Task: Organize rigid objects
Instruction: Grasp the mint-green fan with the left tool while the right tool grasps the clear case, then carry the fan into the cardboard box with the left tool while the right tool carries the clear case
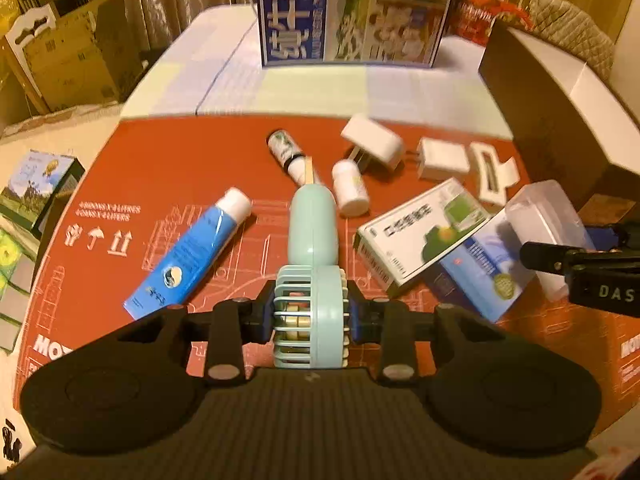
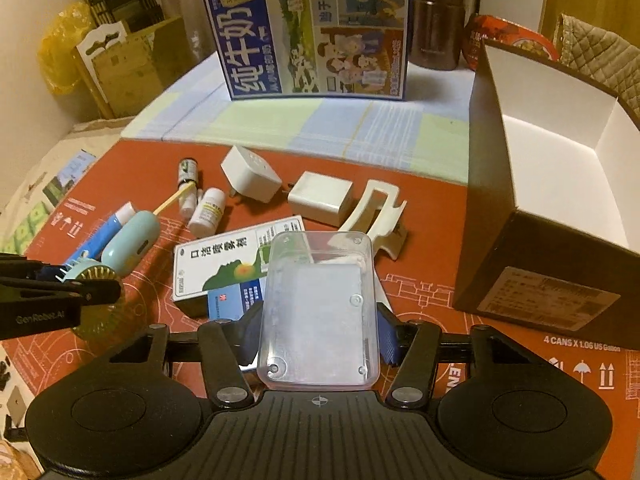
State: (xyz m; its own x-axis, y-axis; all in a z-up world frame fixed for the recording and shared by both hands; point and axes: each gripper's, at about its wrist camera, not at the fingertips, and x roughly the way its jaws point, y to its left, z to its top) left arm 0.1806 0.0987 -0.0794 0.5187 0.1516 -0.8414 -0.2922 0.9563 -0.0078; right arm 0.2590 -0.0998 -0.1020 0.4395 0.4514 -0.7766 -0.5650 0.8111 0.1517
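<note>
Here, on the left, the left gripper (image 1: 311, 318) has its fingers clamped on the round grille head of the mint handheld fan (image 1: 312, 248), whose handle points away over the red surface (image 1: 168, 168). The fan looks light and stiff; its thin grille bars could flex or crack under a hard squeeze, so the solid rim around the head is the safer hold, and the smooth handle would likely slip. Just left of the fan lies a blue tube (image 1: 192, 256), probably soft-walled, best taken near its white cap.

Toward the middle, two small white bottles (image 2: 206, 210) and two white chargers (image 2: 320, 198) lie near each other, hard and easy to pinch across flat sides.

On the right, the right gripper (image 2: 318, 336) grips the clear plastic case (image 2: 320, 308) across its long walls, held above the medicine boxes (image 2: 236, 260). The case seems light, slick and slightly springy. The open brown box (image 2: 552, 184) stands at the far right, near the case.
</note>
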